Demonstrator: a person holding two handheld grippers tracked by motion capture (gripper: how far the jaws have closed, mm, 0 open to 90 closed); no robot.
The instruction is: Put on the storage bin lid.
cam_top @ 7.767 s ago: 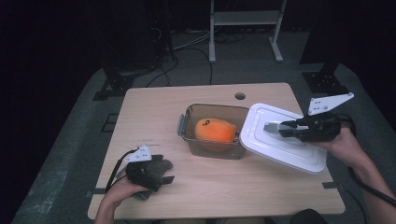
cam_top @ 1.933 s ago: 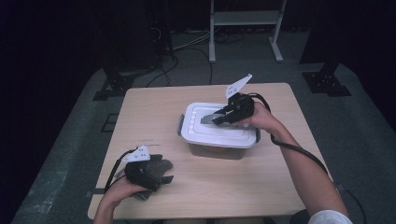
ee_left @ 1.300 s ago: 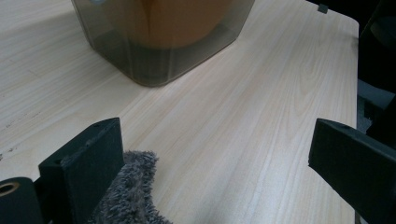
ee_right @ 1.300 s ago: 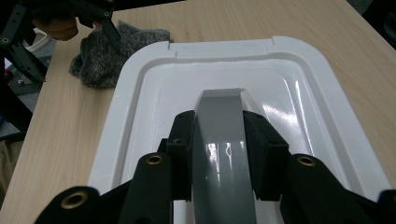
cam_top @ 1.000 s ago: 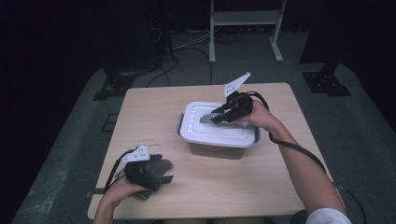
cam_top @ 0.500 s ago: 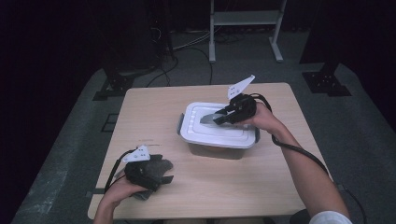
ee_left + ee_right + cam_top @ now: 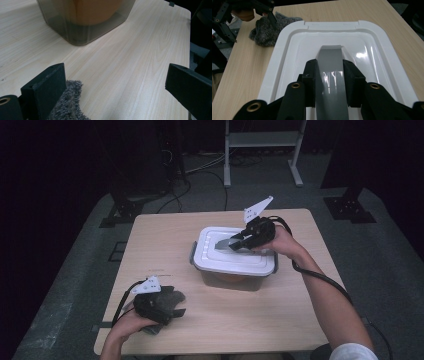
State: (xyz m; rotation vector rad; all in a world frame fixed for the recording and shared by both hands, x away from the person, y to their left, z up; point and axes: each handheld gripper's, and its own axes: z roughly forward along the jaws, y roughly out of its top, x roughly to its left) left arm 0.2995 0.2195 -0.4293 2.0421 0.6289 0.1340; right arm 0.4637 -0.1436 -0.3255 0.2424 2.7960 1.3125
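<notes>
A translucent box (image 7: 235, 279) with something orange (image 7: 92, 10) inside stands at the table's middle. Its white lid (image 7: 220, 262) lies on top. My right gripper (image 7: 236, 243) reaches over the lid from the right. Its jaws have just been closing and now press both sides of the lid's grey handle (image 7: 330, 75). My left gripper (image 7: 175, 307) rests at the front left of the table, jaws wide apart with bare wood between them. A grey fuzzy cloth (image 7: 67, 105) lies beside and under its left jaw.
The wooden table (image 7: 165, 240) has bare room left of the box and along its front right. Beyond the far edge stand a white metal rack (image 7: 262, 140) and black stand feet (image 7: 350, 207) on a dark floor with cables.
The lid, first held off to the right of the open box, now lies on the box. Over the last second neither hand has visibly moved.
</notes>
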